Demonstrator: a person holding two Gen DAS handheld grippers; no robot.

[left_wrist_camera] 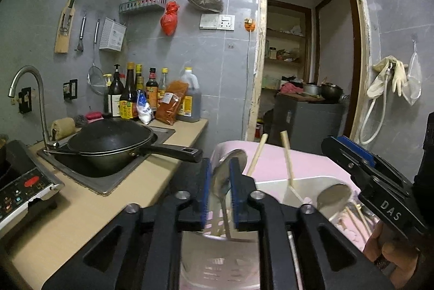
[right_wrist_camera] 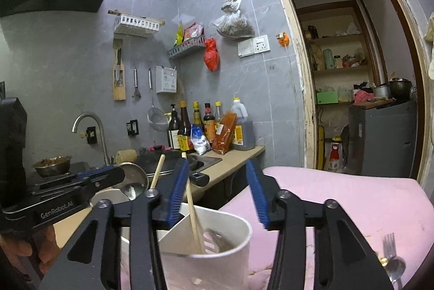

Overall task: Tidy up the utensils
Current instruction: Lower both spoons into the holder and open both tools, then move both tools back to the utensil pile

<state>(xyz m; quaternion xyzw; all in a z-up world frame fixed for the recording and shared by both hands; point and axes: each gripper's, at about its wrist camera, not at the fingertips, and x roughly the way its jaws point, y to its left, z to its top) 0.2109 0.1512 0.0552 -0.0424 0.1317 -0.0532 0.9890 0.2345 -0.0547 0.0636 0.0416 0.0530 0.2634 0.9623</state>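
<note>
Left gripper point(left_wrist_camera: 219, 191): fingers pinching a metal spoon point(left_wrist_camera: 226, 168), bowl up, held over the white utensil holder point(left_wrist_camera: 306, 181); in the right wrist view this gripper point(right_wrist_camera: 105, 173) comes in from 9 o'clock with the spoon's bowl point(right_wrist_camera: 133, 179) at its tip.
Right gripper point(right_wrist_camera: 218, 189): fingers spread wide, nothing between them, hovering over the holder point(right_wrist_camera: 217, 257); seen in the left wrist view at 3 o'clock point(left_wrist_camera: 350, 151).
Utensil holder: white cup with a divider inside, standing on a pink cloth point(right_wrist_camera: 352, 203).
Chopsticks: two wooden ones point(left_wrist_camera: 287, 160) lean out of the holder toward 12 o'clock; in the right wrist view one point(right_wrist_camera: 194, 219) stands in the near compartment.
Second spoon point(left_wrist_camera: 335, 196): bowl up inside the holder, at 3 o'clock from the held spoon.
Fork point(right_wrist_camera: 389, 244) and another spoon point(right_wrist_camera: 397, 267): lying on the pink cloth at 4 o'clock in the right wrist view, well apart from the holder.
Surface point(left_wrist_camera: 81, 208): beige counter at 9 o'clock, with a black wok point(left_wrist_camera: 114, 143) resting in the sink point(left_wrist_camera: 108, 181) and bottles point(left_wrist_camera: 130, 94) along the wall.
</note>
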